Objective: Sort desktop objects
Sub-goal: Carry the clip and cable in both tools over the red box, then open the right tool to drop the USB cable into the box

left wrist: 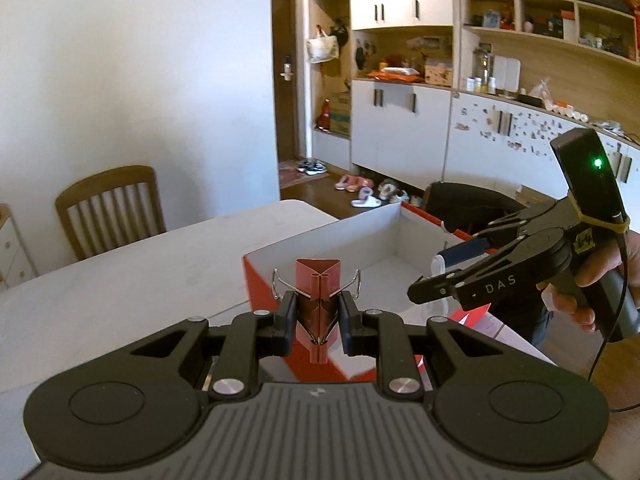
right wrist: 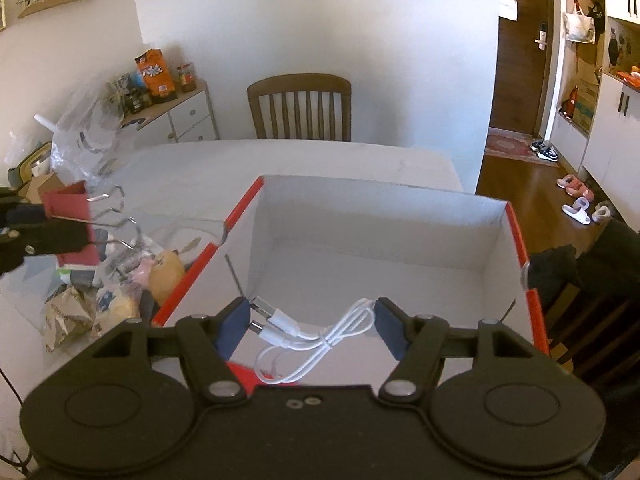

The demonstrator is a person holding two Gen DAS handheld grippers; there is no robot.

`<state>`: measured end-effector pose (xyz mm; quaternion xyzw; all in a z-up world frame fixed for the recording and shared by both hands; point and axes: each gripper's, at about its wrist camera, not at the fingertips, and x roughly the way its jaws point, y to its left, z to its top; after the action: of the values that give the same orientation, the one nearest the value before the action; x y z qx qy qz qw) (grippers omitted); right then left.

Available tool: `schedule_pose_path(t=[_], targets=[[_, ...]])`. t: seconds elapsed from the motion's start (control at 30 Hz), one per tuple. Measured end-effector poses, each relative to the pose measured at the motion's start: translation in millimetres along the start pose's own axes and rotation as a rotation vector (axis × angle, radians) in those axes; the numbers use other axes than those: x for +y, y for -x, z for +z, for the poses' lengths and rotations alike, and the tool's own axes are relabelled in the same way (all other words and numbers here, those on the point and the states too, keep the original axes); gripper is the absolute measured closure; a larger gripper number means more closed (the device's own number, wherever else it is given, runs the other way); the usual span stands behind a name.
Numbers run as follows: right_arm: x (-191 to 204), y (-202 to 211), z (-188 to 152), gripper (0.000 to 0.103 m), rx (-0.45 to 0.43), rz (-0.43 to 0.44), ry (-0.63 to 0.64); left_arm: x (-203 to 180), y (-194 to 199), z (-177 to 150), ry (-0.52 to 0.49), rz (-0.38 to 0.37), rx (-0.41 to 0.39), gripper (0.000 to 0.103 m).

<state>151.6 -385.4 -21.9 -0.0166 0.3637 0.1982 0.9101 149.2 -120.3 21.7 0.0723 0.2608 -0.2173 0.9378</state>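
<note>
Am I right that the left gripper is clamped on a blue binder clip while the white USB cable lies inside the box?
Not quite: the metal-handled binder clip in the left gripper is red, as the left wrist view shows. The coiled white USB cable does lie inside the red-edged white cardboard box.

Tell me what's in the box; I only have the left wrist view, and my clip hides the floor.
Observer: A white cable lies at the near end of the box.
Operator: Is the right claw gripping it?
Observer: No. The right claw is open, with one finger on each side of the cable.
Operator: Is my clip over the box?
Observer: Not yet. The clip hangs left of the box's red edge, above a pile of wrappers on the table.
</note>
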Motion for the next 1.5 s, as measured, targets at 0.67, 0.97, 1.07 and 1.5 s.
schedule_pose_path(t=[0.67,0.97,1.07,1.5], targets=[[-45.7,-53.2,-1.2,0.036,0.131,-0.056,0.052,-30.5,-131.0,34.2,-0.16,-0.115,0.241,0.083],[-40.4,-67.3,-12.1,0.036,0.182,-0.04,0.118,-39.9,-173.1,20.9,-0.209,-0.123,0.398,0.083],[-38.8,-72.5,-15.0,0.036,0.199,-0.044,0.14,-37.3,-183.3,16.1,-0.213,-0.119,0.45,0.083],[-48.8,-86.4,-14.6,0.036,0.262,-0.025,0.119,-31.2,-207.2,4.9,-0.243,-0.094,0.59,0.083]])
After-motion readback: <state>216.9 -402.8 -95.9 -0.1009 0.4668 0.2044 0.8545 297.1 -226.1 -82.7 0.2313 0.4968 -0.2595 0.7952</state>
